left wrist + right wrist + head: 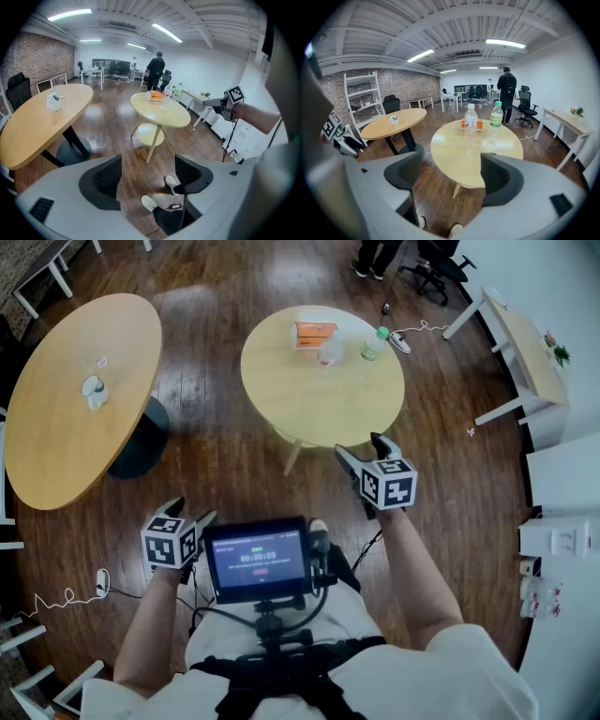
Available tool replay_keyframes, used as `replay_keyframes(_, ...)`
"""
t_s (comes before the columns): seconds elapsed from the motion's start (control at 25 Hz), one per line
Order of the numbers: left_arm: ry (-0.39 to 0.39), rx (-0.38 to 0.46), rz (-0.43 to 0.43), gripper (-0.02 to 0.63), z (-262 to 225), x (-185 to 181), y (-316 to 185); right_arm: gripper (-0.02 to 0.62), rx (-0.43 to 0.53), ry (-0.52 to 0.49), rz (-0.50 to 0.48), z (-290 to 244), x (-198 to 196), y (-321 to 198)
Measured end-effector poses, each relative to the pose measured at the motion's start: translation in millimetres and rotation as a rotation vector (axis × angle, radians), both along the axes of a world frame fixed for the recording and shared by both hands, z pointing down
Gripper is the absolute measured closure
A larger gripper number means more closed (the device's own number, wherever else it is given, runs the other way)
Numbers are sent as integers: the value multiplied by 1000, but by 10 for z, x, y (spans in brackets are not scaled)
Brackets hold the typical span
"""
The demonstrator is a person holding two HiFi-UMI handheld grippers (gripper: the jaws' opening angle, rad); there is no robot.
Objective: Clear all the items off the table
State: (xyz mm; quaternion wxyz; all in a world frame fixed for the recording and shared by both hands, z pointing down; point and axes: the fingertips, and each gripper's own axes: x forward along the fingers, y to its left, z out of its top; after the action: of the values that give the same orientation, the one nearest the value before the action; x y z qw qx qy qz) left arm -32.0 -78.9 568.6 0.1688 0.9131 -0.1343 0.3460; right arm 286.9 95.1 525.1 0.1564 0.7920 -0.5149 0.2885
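We list one round pale-yellow wooden surface (309, 404), carrying three items near its far edge: a flat orange carton (314, 334), a clear plastic bottle (330, 352) just beside it, and a green-labelled bottle with a green cap (373, 345). We list a larger oval tan wooden surface (66, 446), carrying a white mug (91, 388) and a clear glass (100, 363). Both stand on a dark wooden plank floor (216, 465).

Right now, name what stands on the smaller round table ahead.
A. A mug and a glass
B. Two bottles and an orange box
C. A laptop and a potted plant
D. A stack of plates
B: the small round table carries a clear bottle, a green-capped bottle and an orange box at its far side.
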Motion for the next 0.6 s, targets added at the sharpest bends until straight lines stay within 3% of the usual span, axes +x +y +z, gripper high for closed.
replay_keyframes(0.16,-22,-13,-20,250,15,6,-10,189,13,20,-26,34,165,-268)
replay_keyframes(0.4,-55,-29,-98,250,48,272,-177,189,69,67,-57,74,848,-919)
replay_keyframes(0.44,-54,-30,-114,250,20,328,-202,140,75,71,-60,85,965,-1033)
replay_keyframes(0.6,-56,-25,-173,250,-105,586,-352,137,68,55,-94,202,1378,-1487)
